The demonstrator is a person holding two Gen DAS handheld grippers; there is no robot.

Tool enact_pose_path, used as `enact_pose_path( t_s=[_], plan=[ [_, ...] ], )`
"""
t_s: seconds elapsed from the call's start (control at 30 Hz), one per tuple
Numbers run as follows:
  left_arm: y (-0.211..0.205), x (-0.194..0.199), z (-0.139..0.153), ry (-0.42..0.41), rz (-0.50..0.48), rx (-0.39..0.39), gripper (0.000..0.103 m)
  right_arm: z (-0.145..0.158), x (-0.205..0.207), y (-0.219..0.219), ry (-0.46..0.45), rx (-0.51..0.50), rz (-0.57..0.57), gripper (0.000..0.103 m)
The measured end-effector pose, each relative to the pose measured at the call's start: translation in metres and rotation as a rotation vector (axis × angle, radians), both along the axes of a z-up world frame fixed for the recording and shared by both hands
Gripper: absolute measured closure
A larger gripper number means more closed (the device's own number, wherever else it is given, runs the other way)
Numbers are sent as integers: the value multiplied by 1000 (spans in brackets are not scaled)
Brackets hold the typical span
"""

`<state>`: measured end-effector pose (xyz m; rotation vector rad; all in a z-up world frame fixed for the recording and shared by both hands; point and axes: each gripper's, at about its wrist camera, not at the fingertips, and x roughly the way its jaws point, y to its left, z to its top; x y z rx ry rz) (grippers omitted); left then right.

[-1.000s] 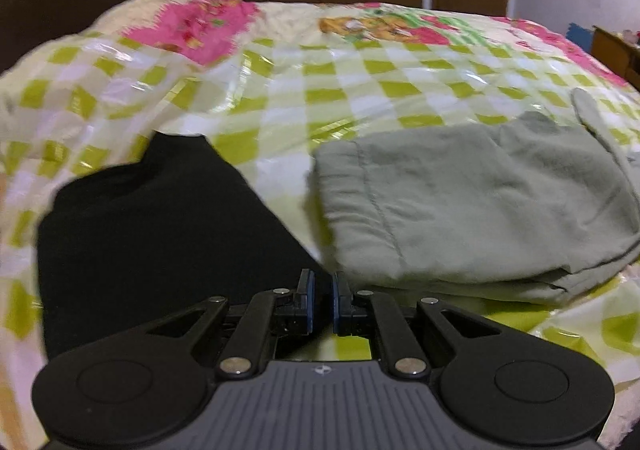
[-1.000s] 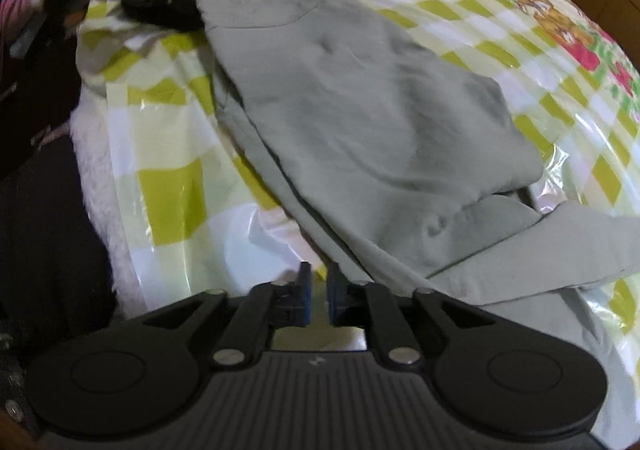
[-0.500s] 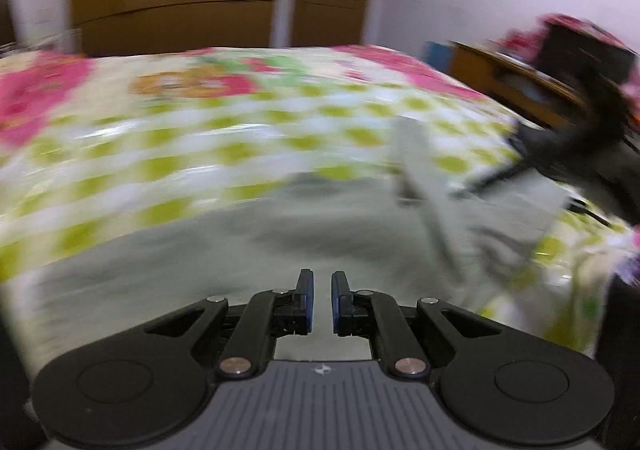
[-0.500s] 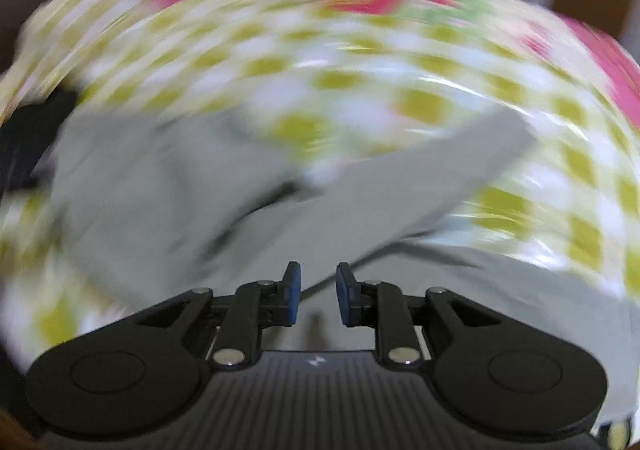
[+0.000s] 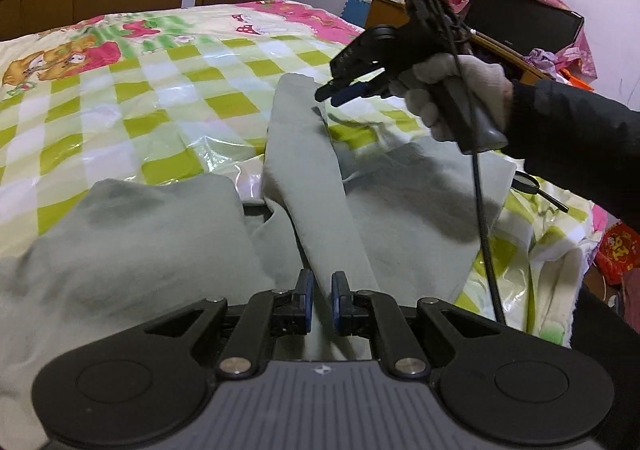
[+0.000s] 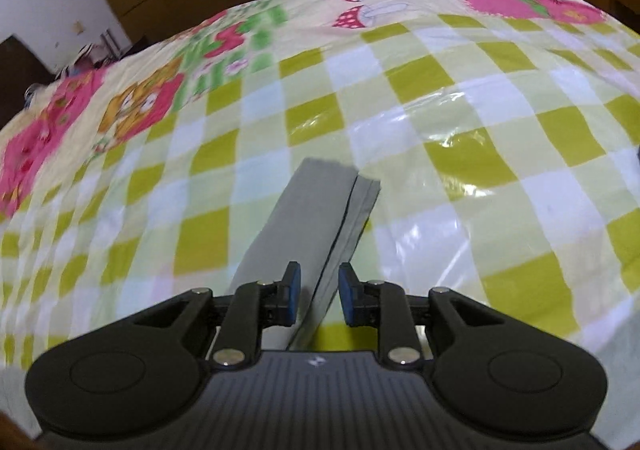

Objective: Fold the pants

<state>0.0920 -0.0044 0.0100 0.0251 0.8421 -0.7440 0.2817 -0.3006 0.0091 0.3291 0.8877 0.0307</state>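
On a bed with a green checked cover [image 5: 140,98], grey pants [image 5: 160,250] lie bunched, one leg [image 5: 304,178] stretching toward 12 o'clock. The left gripper [image 5: 319,298] hovers above them, fingers slightly apart. At 2 o'clock, the right gripper [image 6: 319,290], spread wider, straddles the leg's edge.

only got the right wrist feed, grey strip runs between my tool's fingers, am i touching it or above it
Observer: Above it, by the look of it. The right tool hangs just over the far end of the leg, jaws apart, gripping nothing.
Operator: wheres the rest of the pants
Observer: The pants' body lies bunched to the left of that leg, close to the left tool.
Operator: and the other leg
Observer: The other leg lies flatter on the right, beneath the gloved hand.
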Motion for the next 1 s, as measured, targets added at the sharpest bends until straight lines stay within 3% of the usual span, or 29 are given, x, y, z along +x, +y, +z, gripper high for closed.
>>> enact_pose_path(
  t_s=[0.33,0.6,0.8,0.87,1.0],
  plan=[
    [-8,9,-7,22,-6,0,80,-12,32,1,3,43,-33,80],
    [-11,13,-8,24,-11,-3,80,-13,29,-5,12,38,-64,80],
    [-14,16,-10,32,-10,-6,80,-21,41,-2,26,120,-62,80],
    [-14,16,-10,31,-12,-4,80,-22,43,-2,25,122,-67,98],
    [-14,16,-10,31,-10,-7,80,-19,36,-7,-4,129,-74,102]
  ],
)
